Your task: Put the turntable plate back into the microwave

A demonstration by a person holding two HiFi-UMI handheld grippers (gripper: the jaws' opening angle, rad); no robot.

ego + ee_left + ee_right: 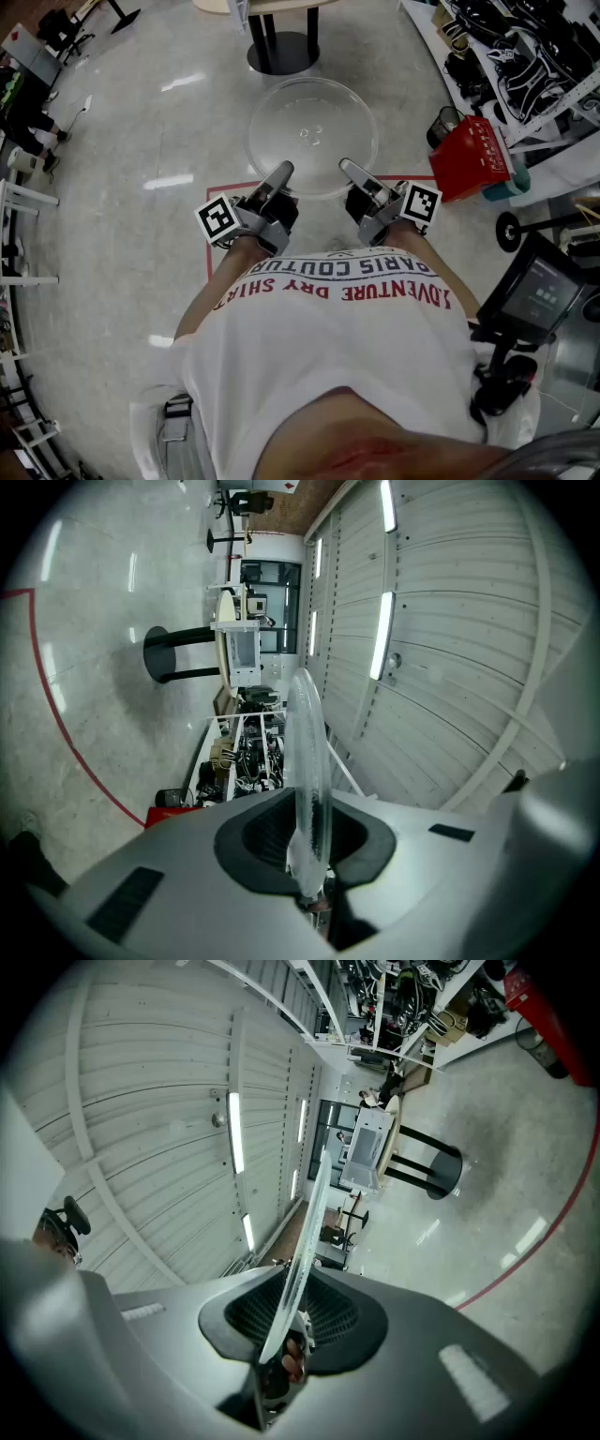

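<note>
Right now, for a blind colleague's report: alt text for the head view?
A person holds a clear glass turntable plate above the floor, the left gripper and right gripper each clamped on its near rim.

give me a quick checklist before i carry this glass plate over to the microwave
1. Left gripper shut on the rim of the glass plate: ok.
2. Right gripper shut on the same near rim: ok.
3. Plate whole, no cracks or chips seen: ok.
4. Red box stands off to the right, not between you and the table: ok.
5. Microwave on the table in view ahead: ok.
6. Microwave door open: cannot tell, too small to make out.
</note>
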